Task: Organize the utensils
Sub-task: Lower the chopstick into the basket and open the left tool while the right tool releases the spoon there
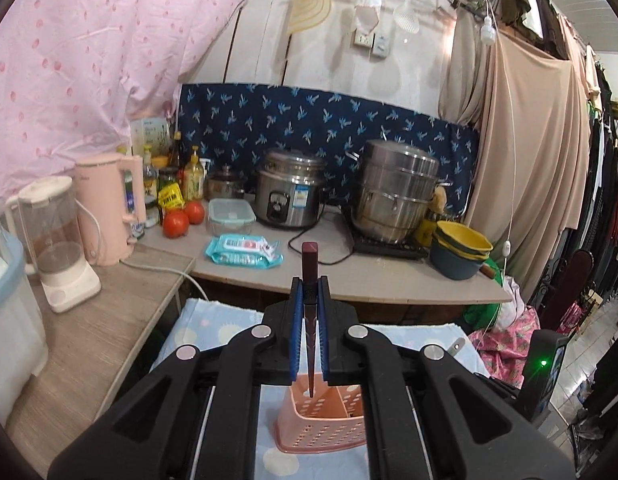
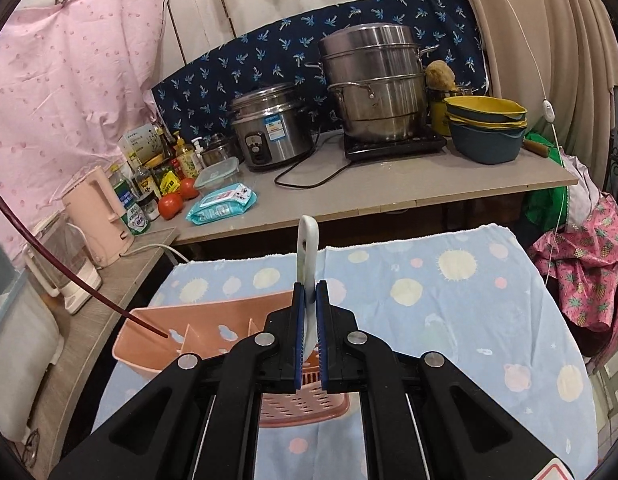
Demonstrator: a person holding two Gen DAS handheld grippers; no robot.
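Two hand-held grippers work above a pink perforated utensil caddy (image 2: 197, 340) that stands on a table covered by a pale blue cloth with sun and planet shapes (image 2: 449, 300). The left gripper (image 1: 310, 308) has its blue-padded fingers pressed together on a dark red chopstick (image 1: 310, 264), held upright with its square top above the fingers and its thin tip pointing down over the caddy's open top. In the right wrist view that same chopstick reaches in from the far left, its tip just inside the caddy's leftmost compartment, so it appears partly lowered and not yet let go. The right gripper (image 2: 310, 312) is clamped on a white utensil handle (image 2: 307, 256) with a looped end that sticks up beyond the fingers; what kind of utensil it is cannot be told, as its lower end is hidden behind the gripper. It hangs over the near right part of the caddy. The compartments that show look empty, so the sorting seems to be at an early stage: both items are still to be released. A small metal piece (image 1: 456, 346) on the cloth to the right may be another utensil. Beyond the table, a counter (image 2: 389, 196) holds pots, bowls, bottles and tomatoes.
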